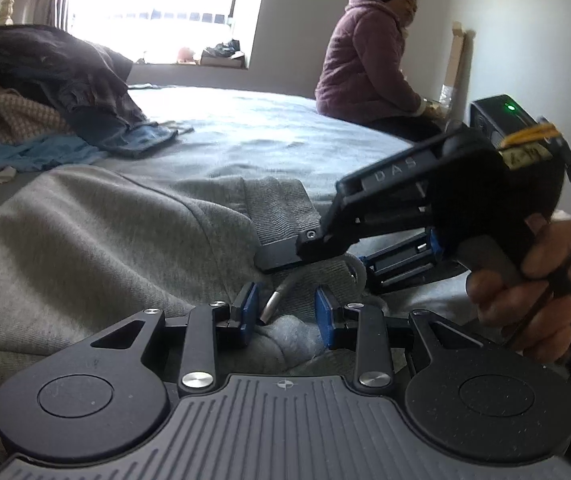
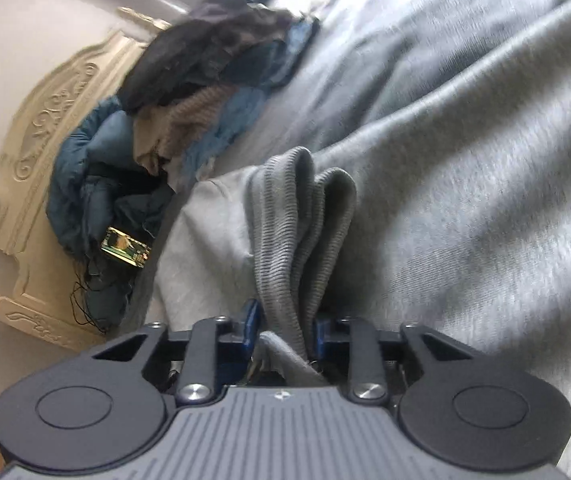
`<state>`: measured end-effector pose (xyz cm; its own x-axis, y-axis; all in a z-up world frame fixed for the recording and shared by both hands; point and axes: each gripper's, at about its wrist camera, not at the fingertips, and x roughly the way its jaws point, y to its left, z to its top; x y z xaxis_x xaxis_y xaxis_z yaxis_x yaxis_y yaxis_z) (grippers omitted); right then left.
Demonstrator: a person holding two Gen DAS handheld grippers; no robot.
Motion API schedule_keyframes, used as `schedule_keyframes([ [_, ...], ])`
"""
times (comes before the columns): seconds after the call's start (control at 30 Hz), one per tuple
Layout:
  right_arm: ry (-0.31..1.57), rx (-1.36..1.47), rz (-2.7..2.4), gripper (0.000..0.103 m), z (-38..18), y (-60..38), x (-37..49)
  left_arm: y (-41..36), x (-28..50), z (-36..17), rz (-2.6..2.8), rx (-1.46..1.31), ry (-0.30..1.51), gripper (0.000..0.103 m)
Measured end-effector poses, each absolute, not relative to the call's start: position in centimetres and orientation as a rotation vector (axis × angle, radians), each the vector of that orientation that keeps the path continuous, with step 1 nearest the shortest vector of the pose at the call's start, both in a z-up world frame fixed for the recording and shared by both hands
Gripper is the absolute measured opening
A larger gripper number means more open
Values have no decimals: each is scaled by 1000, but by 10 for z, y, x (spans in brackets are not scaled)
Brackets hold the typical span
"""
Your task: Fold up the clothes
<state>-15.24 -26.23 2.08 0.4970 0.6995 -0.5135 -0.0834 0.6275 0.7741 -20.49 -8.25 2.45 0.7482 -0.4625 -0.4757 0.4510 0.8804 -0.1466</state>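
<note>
Left wrist view: the left gripper (image 1: 285,314) pinches a fold of the grey sweatshirt (image 1: 97,248) lying on the bed (image 1: 253,128). At three o'clock a hand (image 1: 533,300) holds the right gripper (image 1: 317,252).

Right wrist view: the right gripper (image 2: 287,328) is clamped on the sweatshirt's ribbed cuff (image 2: 305,216); a clothes pile (image 2: 189,88) sits at ten o'clock.

"DAS" in raised letters on the right gripper's (image 1: 317,256) black upper arm.
</note>
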Motion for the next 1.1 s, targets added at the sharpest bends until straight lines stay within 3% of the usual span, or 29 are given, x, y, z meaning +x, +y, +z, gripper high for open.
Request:
schedule_keyframes([
  [0.53, 850, 611, 431, 22, 85, -331, -167, -118, -213, 53, -613, -85, 535, 33],
  [0.87, 848, 613, 365, 21, 90, -367, -158, -90, -274, 40, -468, 343, 451, 34],
  [1.1, 826, 607, 354, 21, 98, -373, -157, -80, -289, 32, -242, 488, 354, 50],
])
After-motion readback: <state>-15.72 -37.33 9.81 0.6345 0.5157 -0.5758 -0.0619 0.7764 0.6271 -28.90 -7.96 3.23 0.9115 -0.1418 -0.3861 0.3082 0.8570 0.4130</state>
